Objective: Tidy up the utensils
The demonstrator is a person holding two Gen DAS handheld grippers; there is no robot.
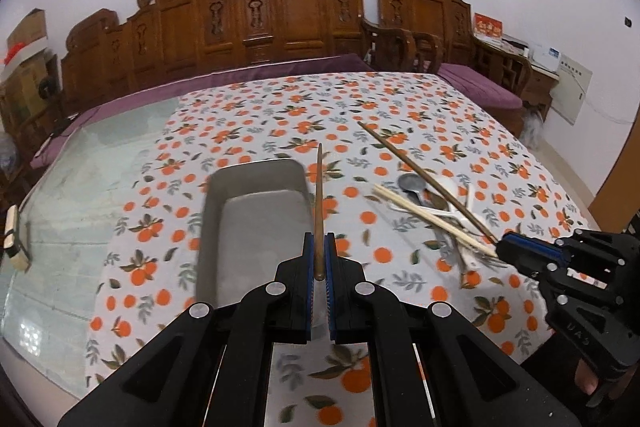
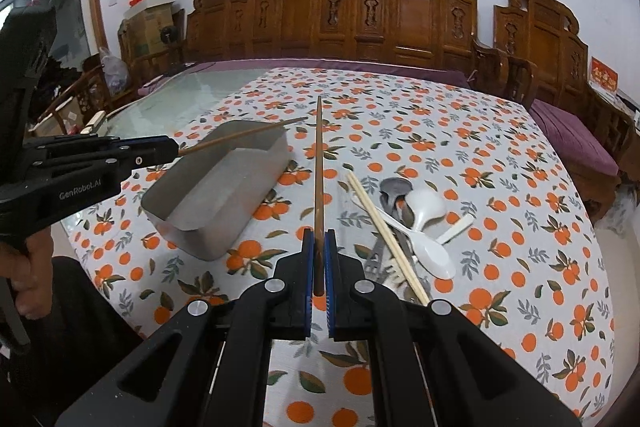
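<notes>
Left tool [image 1: 319,253] pinching one dark brown chopstick [image 1: 319,203] above the metal tray [image 1: 256,187], right tool [image 2: 319,251] pinching a second brown chopstick [image 2: 318,167], pale chopsticks [image 2: 384,231], white spoons [image 2: 424,215] and a fork [image 2: 376,259] heaped on the orange-print table [image 2: 520,187] right of the tray

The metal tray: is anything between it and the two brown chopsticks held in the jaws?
Nothing visible. The metal tray is empty and open-topped; the left chopstick is already above it, the right chopstick just beside it.
</notes>
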